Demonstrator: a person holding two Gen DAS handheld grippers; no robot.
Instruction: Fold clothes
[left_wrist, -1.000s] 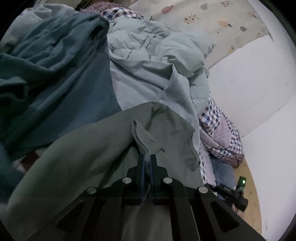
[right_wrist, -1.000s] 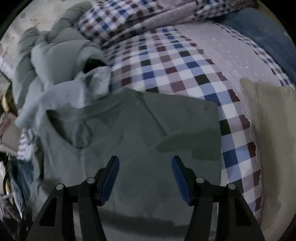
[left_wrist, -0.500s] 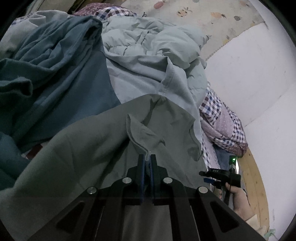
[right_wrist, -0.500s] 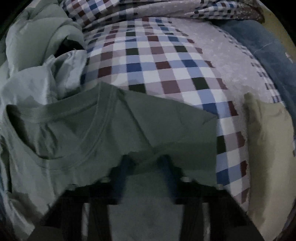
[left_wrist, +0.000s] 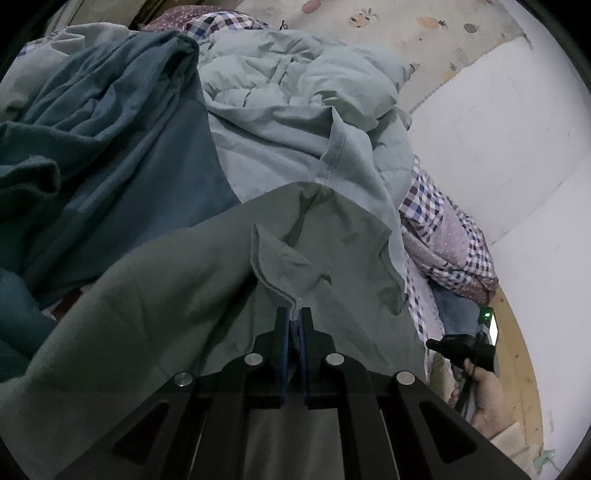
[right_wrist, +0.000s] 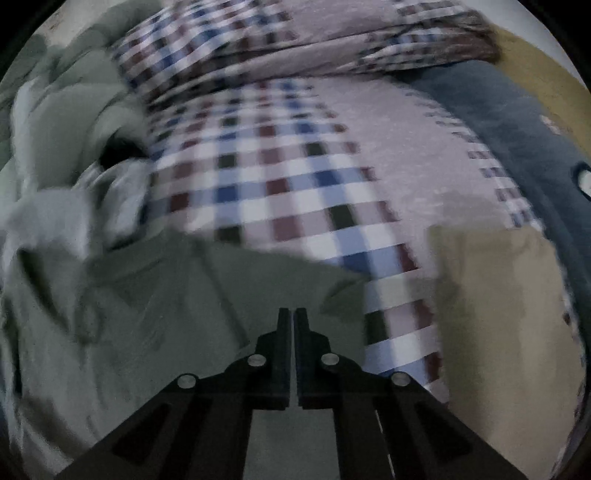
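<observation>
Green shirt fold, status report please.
Left gripper shut on green shirt hem. Right gripper shut on it too. Rumpled pale clothes crowd beyond.

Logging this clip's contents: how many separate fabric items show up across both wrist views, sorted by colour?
Grey-green: 1, the T-shirt pinched in the left gripper
Teal: 1, the garment
Pale blue-green: 1, the crumpled quilt
Checked: 1, the bed cover
Beige: 1, the folded cloth
Dark blue: 1, the denim piece
Total: 6
</observation>
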